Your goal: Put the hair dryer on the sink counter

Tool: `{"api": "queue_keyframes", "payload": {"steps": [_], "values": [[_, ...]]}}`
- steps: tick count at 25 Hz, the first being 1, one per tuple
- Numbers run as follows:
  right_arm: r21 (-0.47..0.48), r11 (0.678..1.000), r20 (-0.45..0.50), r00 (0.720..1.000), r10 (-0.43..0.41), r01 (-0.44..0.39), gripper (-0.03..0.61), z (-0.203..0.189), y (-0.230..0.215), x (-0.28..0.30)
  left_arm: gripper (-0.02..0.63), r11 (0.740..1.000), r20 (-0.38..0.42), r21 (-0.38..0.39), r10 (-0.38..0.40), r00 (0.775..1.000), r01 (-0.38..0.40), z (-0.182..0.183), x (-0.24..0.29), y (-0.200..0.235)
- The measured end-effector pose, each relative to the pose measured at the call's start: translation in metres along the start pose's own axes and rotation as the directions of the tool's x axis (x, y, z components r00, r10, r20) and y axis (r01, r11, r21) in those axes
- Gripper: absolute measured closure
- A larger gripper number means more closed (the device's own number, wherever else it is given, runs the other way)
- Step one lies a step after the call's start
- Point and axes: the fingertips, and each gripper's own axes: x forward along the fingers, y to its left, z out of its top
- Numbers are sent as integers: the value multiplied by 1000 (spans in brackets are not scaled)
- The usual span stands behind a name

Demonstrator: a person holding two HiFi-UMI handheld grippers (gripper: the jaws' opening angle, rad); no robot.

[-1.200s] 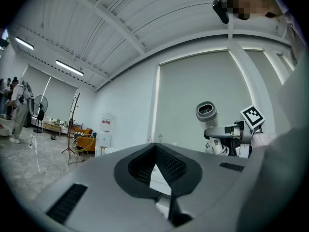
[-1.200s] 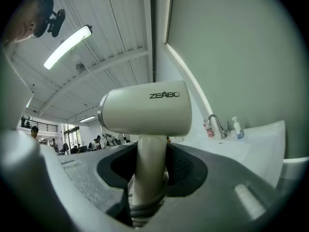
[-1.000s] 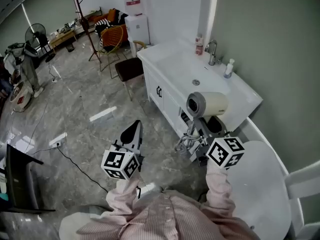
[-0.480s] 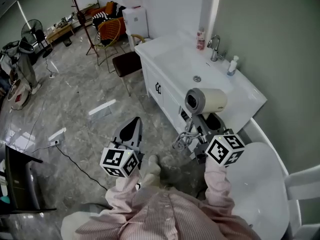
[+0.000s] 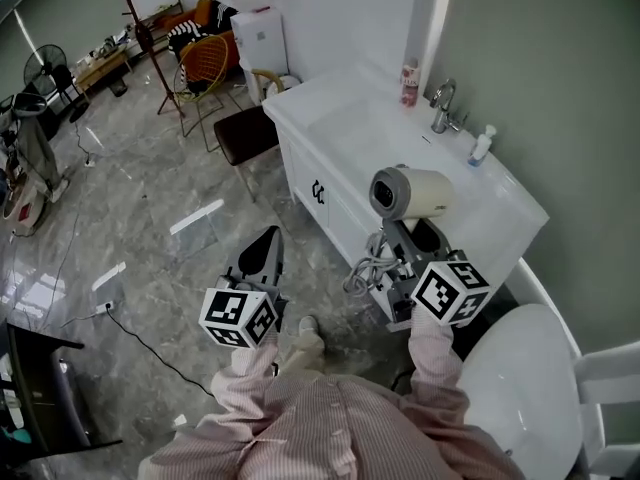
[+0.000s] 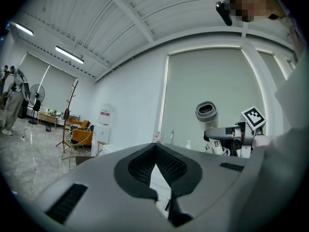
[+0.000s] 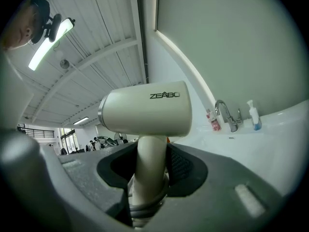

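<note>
A cream hair dryer (image 5: pixel 412 193) with a grey nozzle stands upright in my right gripper (image 5: pixel 405 240), which is shut on its handle; the coiled grey cord (image 5: pixel 368 273) hangs below. It hovers by the front edge of the white sink counter (image 5: pixel 505 218). In the right gripper view the hair dryer (image 7: pixel 145 112) fills the middle, its handle clamped between the jaws of my right gripper (image 7: pixel 152 156), with the sink counter (image 7: pixel 275 139) beyond. My left gripper (image 5: pixel 262 260) is shut and holds nothing, out over the floor. In the left gripper view my left gripper (image 6: pixel 155 150) has its tips together.
On the counter are a faucet (image 5: pixel 443 108), a soap bottle (image 5: pixel 482 143) and a red bottle (image 5: pixel 408 83). A dark stool (image 5: pixel 245 133) stands at the counter's far end. A white rounded fixture (image 5: pixel 520 388) lies at lower right. A cable (image 5: pixel 140 328) runs across the marble floor.
The person has walked toward the sink. Both grippers came along, and the hair dryer now sits nearer the counter's front edge. Both grips are unchanged.
</note>
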Motion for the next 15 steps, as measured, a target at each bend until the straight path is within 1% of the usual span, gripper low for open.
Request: {"api": "queue_keyframes", "payload": {"steps": [10, 15], "values": [[3, 1000, 4, 1000, -31, 31, 420, 9, -12, 134, 617, 999, -9, 12, -42, 999, 43, 26, 94, 105], [6, 999, 1, 999, -48, 48, 419, 11, -22, 179, 617, 998, -10, 17, -67, 998, 67, 33, 129, 136]]}}
